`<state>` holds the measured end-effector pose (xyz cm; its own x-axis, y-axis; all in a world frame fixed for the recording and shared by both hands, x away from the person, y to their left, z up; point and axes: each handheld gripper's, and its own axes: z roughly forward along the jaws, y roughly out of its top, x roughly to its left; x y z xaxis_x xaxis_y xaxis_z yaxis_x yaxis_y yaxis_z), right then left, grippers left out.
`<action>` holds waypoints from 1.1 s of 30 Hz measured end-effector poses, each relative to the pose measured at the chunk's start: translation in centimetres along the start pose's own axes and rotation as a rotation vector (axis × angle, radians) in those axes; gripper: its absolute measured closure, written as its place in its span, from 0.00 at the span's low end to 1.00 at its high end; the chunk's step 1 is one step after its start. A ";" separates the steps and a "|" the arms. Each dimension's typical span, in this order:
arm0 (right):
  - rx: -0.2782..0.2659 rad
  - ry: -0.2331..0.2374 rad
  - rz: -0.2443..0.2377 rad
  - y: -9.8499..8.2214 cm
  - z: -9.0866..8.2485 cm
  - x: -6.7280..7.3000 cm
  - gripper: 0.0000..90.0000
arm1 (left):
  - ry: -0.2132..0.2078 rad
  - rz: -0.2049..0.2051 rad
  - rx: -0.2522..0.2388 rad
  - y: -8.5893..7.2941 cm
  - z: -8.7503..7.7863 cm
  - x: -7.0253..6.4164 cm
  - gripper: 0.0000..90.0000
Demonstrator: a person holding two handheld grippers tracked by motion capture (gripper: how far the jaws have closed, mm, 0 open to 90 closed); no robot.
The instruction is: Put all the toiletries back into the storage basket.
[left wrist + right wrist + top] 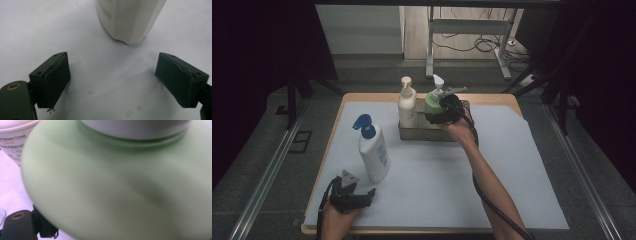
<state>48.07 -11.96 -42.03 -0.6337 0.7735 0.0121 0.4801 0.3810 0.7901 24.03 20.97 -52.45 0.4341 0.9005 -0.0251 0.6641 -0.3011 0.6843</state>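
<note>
A green pump bottle (pixel 432 104) stands in a metal tray (pixel 422 134) at the back of the table. My right gripper (pixel 438 116) is shut on its body from the right. In the right gripper view the green bottle (pixel 120 190) is very close, and one black finger (pixel 46 230) presses against its lower left side. A white bottle with a blue pump (pixel 374 155) stands upright at the front left. My left gripper (pixel 369 196) lies low just in front of it, open. The white bottle's base (pixel 130 17) sits beyond the left gripper (pixel 112 67), apart from both pads.
A cream pump bottle (pixel 407 105) stands in the tray's left end, right beside the green one, and its label (pixel 15 140) shows in the right gripper view. A white mat (pixel 437 180) covers the wooden table. Desk legs and cables lie on the floor behind.
</note>
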 end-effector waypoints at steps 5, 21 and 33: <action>0.008 0.004 0.004 0.0 -0.1 -0.1 0.12 | 0.000 0.000 0.000 0.0 0.0 0.0 0.13; -0.018 0.012 -0.012 -0.8 -2.7 -0.4 0.15 | -0.001 -0.001 -0.001 0.0 0.0 0.0 0.14; -0.017 0.025 -0.003 -2.6 -4.8 -1.1 0.29 | 0.000 -0.001 0.000 0.0 0.0 0.0 0.14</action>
<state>44.58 -16.21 -41.21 -0.6502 0.7594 0.0242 0.4673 0.3746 0.8008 24.03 20.95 -52.45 0.4339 0.9006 -0.0258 0.6643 -0.3004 0.6845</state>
